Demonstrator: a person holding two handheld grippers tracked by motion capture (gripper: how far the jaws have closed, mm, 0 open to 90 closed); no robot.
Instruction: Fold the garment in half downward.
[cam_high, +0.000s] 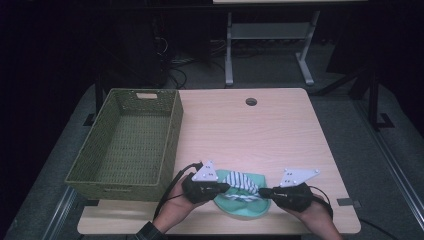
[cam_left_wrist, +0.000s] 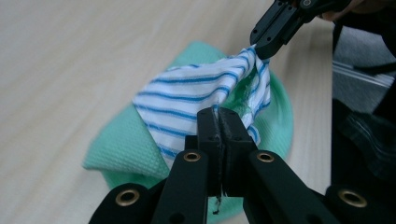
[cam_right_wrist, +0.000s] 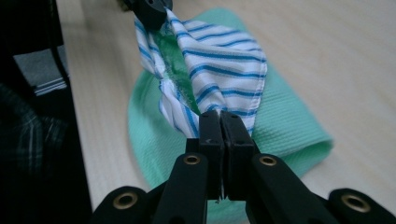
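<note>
My left gripper is clamped tight on one edge of the striped cloth, jaws pressed together with the fabric between them. My right gripper pinches the opposite edge the same way, so the cloth is stretched between the two, lifted above a green cloth lying flat near the front edge of the table. From above I see a green woven basket at the table's left side, well apart from the cloths, and a round hole near the far edge. The gripper views show the striped cloth's green inner side.
</note>
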